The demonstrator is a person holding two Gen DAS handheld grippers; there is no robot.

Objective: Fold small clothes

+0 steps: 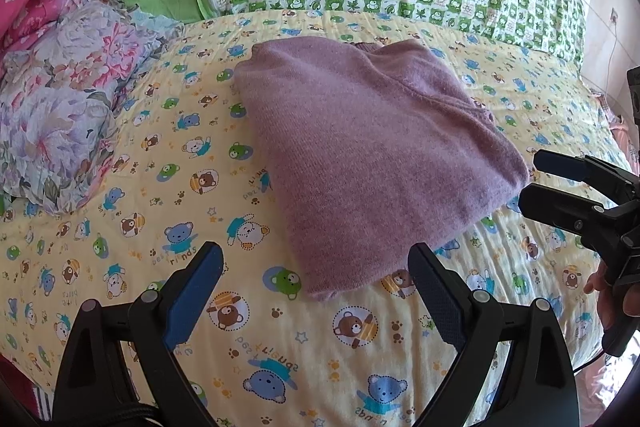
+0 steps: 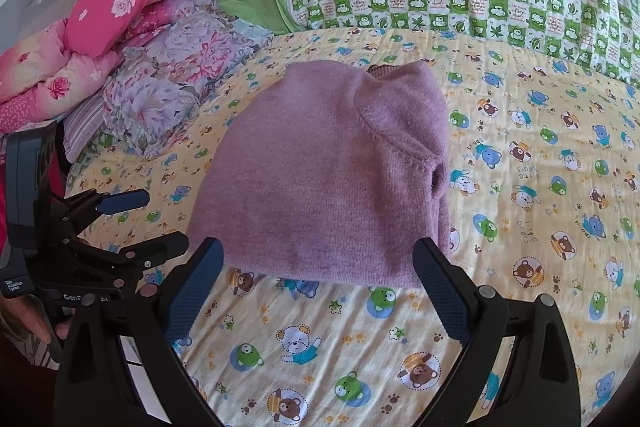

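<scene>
Purple sweater (image 1: 360,155) lies folded into a compact rectangle mid-bed on the bear-print sheet (image 1: 132,187), sleeves tucked, neckline at the far edge. Fold looks essentially done; maybe a final smoothing left. Left gripper (image 1: 316,291) and right gripper (image 2: 318,281) both hang spread apart, empty, just short of the near hem.
</scene>
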